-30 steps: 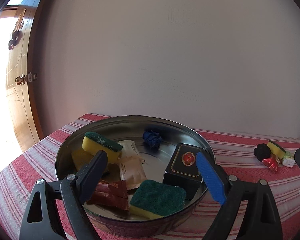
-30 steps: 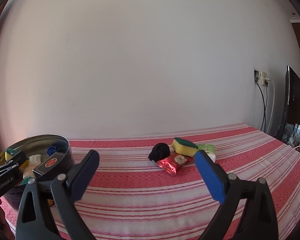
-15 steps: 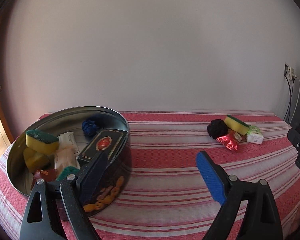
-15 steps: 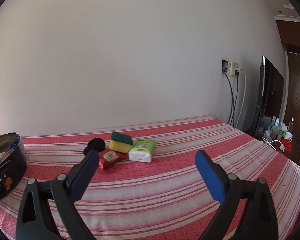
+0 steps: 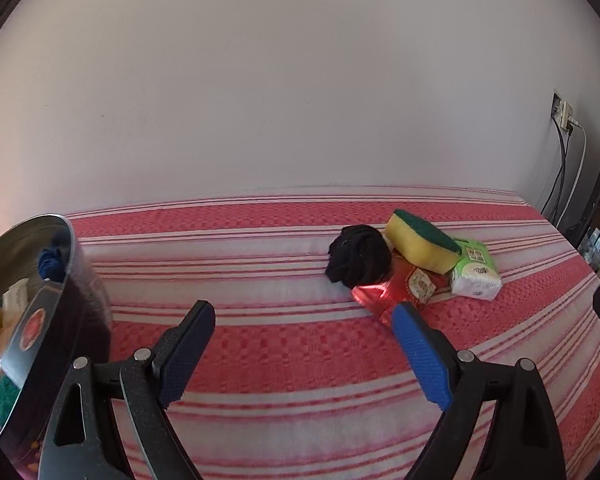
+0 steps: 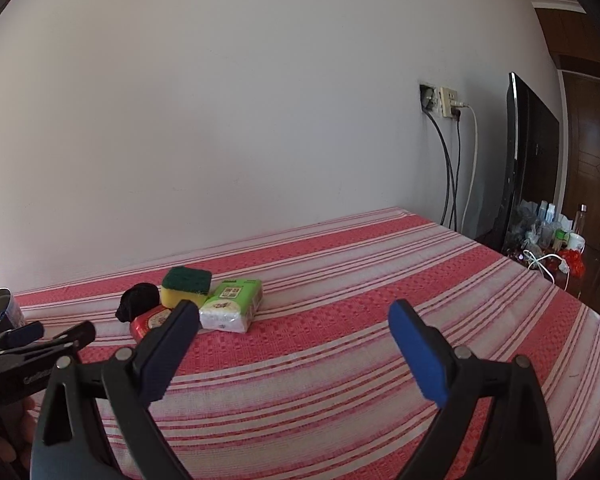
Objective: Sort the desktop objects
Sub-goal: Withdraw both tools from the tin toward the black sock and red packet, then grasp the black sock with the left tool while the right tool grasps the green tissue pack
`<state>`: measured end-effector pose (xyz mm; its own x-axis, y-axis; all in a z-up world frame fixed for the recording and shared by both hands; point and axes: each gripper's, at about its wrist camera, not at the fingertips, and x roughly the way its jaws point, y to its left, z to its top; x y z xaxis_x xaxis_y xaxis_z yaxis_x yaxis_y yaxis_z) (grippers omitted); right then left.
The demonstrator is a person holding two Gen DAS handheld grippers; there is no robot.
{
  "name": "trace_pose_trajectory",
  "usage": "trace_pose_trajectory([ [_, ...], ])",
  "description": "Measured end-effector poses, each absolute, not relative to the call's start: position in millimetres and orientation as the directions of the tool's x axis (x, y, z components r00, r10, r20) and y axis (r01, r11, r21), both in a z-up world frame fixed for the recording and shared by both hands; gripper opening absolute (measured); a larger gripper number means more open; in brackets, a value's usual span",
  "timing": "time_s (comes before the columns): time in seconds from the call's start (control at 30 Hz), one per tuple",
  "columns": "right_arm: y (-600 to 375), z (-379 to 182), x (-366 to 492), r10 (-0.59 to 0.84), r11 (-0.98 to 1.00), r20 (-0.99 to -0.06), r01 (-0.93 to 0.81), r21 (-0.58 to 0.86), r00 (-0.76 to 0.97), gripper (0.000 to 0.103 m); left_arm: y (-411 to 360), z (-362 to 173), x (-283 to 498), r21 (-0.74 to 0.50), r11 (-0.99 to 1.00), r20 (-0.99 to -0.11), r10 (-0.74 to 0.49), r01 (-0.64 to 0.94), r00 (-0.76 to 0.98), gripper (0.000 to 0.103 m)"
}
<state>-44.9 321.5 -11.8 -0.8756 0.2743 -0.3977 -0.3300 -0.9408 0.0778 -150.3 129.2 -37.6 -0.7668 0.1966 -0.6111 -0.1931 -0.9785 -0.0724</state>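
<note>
With both sets of jaws spread and empty, the light, compressible yellow-green sponge [image 5: 422, 245] is judged best pinched across its yellow flanks.

Right gripper [image 6: 294, 318] spread wide over the striped cloth [image 6: 340, 280]; sponge [image 6: 186, 286], tissue pack [image 6: 230, 308], black bundle [image 6: 138, 306] huddled ahead-left.

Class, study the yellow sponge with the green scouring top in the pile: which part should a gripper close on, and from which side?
Grip the sponge across its two long yellow side faces, coming down from above. It lies tilted on top of the red packet, so its top is clear, while the black cloth bundle and tissue pack crowd its ends.
</note>
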Motion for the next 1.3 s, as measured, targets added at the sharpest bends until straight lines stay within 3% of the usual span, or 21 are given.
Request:
trace_pose_trajectory([
  [0.23, 324.6, -13.2, -46.0, 0.233, -0.947, -0.406, -0.301, 0.111, -0.884, 0.096, 155.4, -47.6, -218.1, -0.158, -0.971, -0.697, 0.237, -0.178, -0.677, 0.092],
  [0.37, 320.5, -13.1, -46.8, 0.228, -0.952, -0.401, -0.289, 0.099, -0.887, 0.096, 171.2, -61.5, -243.6, -0.134, -0.977, -0.753, 0.21, -0.166, -0.624, 0.092],
  [0.5, 321.0, -13.7, -48.0, 0.226, -0.952, -0.4, -0.289, 0.104, -0.888, 0.096, 166.5, -66.7, -252.3, -0.16, -0.98, -0.757, 0.201, -0.121, -0.622, 0.087],
  [0.57, 321.1, -14.6, -49.4, 0.22, -0.952, -0.408, -0.286, 0.107, -0.886, 0.096, 168.3, -64.2, -249.4, -0.154, -0.979, -0.754, 0.205, -0.136, -0.624, 0.078],
  [0.6, 321.1, -15.2, -50.0, 0.218, -0.952, -0.412, -0.285, 0.108, -0.885, 0.096, 169.5, -62.6, -246.8, -0.156, -0.976, -0.751, 0.217, -0.152, -0.624, 0.065],
  [0.67, 321.7, -15.5, -51.2, 0.218, -0.951, -0.415, -0.287, 0.111, -0.883, 0.094, 174.5, -60.6, -242.6, -0.153, -0.97, -0.75, 0.238, -0.188, -0.618, 0.051],
  [0.8, 326.9, -16.9, -51.5, 0.214, -0.946, -0.422, -0.294, 0.136, -0.881, 0.093, 168.2, -56.0, -225.3, -0.163, -0.969, -0.74, 0.245, -0.186, -0.627, 0.051],
  [0.93, 336.3, -20.4, -55.9, 0.198, -0.936, -0.453, -0.304, 0.175, -0.869, 0.091, 148.6, -38.5, -179.1, -0.138, -0.973, -0.674, 0.229, -0.184, -0.702, 0.051],
  [1.13, 332.6, -35.2, -97.6, 0.085, -0.958, -0.614, -0.234, 0.167, -0.785, 0.078, 114.6, -21.4, -97.0, -0.174, -0.969, -0.614, 0.247, -0.176, -0.75, 0.051],
  [1.3, 319.3, -40.3, -147.7, 0.027, -0.965, -0.681, -0.198, 0.175, -0.732, 0.077, 94.5, -14.2, -84.5, -0.184, -0.97, -0.592, 0.238, -0.159, -0.77, 0.051],
])
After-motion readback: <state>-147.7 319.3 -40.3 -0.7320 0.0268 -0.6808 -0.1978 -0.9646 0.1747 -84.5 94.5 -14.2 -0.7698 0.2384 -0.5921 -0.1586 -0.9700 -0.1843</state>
